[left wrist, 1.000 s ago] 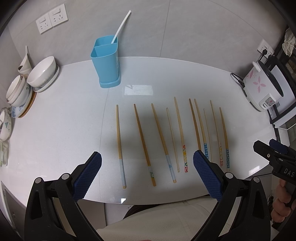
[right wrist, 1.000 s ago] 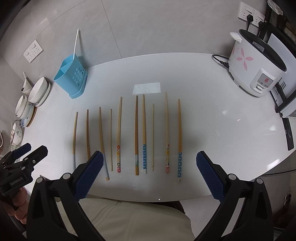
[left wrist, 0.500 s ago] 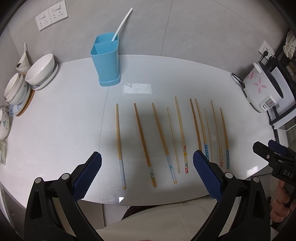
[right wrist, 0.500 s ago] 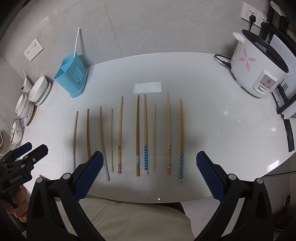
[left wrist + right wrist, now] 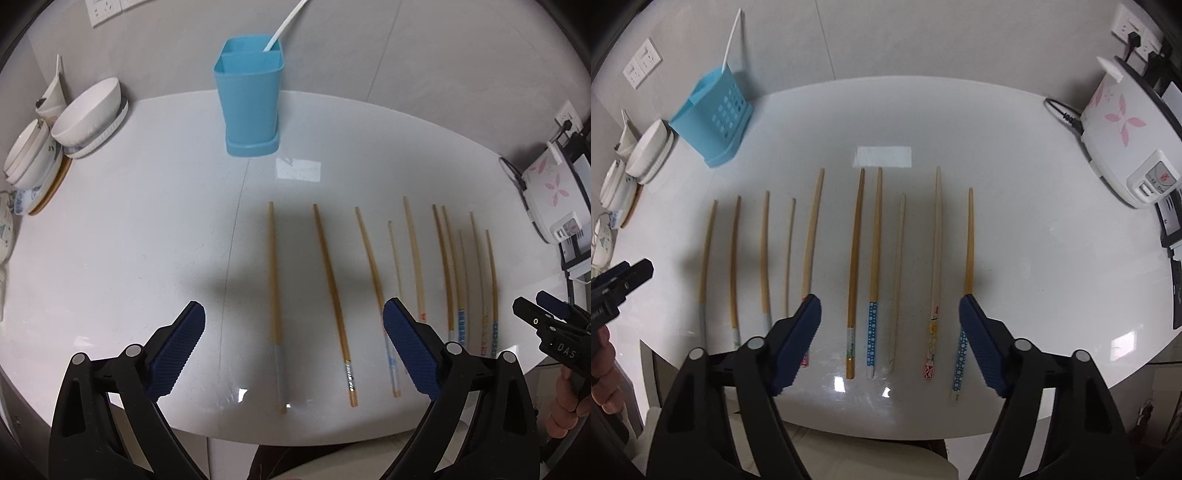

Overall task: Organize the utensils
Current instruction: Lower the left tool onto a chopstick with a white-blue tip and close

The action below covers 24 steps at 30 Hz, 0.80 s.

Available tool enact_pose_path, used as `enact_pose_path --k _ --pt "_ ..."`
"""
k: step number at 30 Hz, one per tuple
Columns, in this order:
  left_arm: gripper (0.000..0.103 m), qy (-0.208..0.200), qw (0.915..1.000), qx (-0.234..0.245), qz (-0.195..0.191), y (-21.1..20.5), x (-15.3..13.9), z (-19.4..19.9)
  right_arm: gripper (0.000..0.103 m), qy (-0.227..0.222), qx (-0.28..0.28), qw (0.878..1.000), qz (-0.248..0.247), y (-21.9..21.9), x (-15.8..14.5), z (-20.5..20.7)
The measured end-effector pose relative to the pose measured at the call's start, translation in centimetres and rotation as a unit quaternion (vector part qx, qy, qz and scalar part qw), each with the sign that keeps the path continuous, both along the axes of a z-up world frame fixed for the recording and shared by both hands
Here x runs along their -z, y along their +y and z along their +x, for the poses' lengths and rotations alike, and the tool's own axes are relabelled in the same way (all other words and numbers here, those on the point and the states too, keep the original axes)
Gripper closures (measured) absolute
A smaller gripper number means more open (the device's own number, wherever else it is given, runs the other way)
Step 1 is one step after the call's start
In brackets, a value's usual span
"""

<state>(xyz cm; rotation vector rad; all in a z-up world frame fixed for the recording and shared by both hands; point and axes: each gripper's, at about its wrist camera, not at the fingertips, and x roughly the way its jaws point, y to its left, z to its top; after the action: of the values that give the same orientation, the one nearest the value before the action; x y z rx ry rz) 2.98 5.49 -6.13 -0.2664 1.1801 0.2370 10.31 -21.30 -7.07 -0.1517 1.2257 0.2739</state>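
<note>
surface: white table [image 5: 155, 229] | on it: ten chopsticks [image 5: 873, 258] in a row, blue holder [image 5: 249, 96], stacked bowls [image 5: 88, 114], rice cooker [image 5: 1123, 136]

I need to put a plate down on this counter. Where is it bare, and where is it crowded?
Bare: between the bowls and the leftmost chopstick, and between the rightmost chopstick and the rice cooker. Crowded: the row of chopsticks in the middle.

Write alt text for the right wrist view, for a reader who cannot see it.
The open right gripper, its jaws just narrowed and holding nothing, hovers over ten chopsticks laid side by side on a white table. A blue utensil holder stands back left, a rice cooker back right.
</note>
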Motion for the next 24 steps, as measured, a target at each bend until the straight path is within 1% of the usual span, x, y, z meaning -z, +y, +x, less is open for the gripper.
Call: enact_pose_path --k 2,3,5,6,7,11,16,21,24 --pt "0.01 0.01 0.9999 0.0 -0.003 0.6 1.3 0.4 0.04 0.01 0.0 1.0 -0.007 0.2 1.2 0.5" --pt "0.011 0.018 0.9998 -0.002 -0.002 0.9 2.0 0.6 0.041 0.017 0.0 1.0 -0.009 0.3 1.9 0.8" --pt "0.013 0.033 0.9994 -0.003 -0.003 1.3 3.4 0.9 0.05 0.031 0.002 0.999 -0.015 0.4 3.4 1.5" --pt "0.014 0.042 0.9991 -0.002 -0.005 1.5 4.1 1.0 0.051 0.039 0.005 0.999 -0.019 0.4 4.0 1.8" --pt "0.015 0.049 0.9988 -0.003 -0.006 1.7 4.8 1.1 0.055 0.045 0.007 0.999 -0.022 0.4 4.6 2.0" --pt "0.018 0.073 0.9972 -0.005 -0.013 2.4 7.1 1.5 0.064 0.064 0.011 0.997 -0.029 0.3 6.1 2.7" --pt "0.021 0.1 0.9948 -0.004 -0.015 2.9 9.4 2.0 0.07 0.08 0.015 0.996 -0.032 0.4 7.0 3.4" --pt "0.024 0.116 0.993 -0.004 -0.02 3.4 10.5 2.5 0.074 0.088 0.011 0.995 -0.038 0.9 7.2 4.4" --pt "0.028 0.124 0.992 -0.001 -0.021 3.7 11.1 3.0 0.077 0.093 0.009 0.995 -0.043 1.6 7.4 4.9"
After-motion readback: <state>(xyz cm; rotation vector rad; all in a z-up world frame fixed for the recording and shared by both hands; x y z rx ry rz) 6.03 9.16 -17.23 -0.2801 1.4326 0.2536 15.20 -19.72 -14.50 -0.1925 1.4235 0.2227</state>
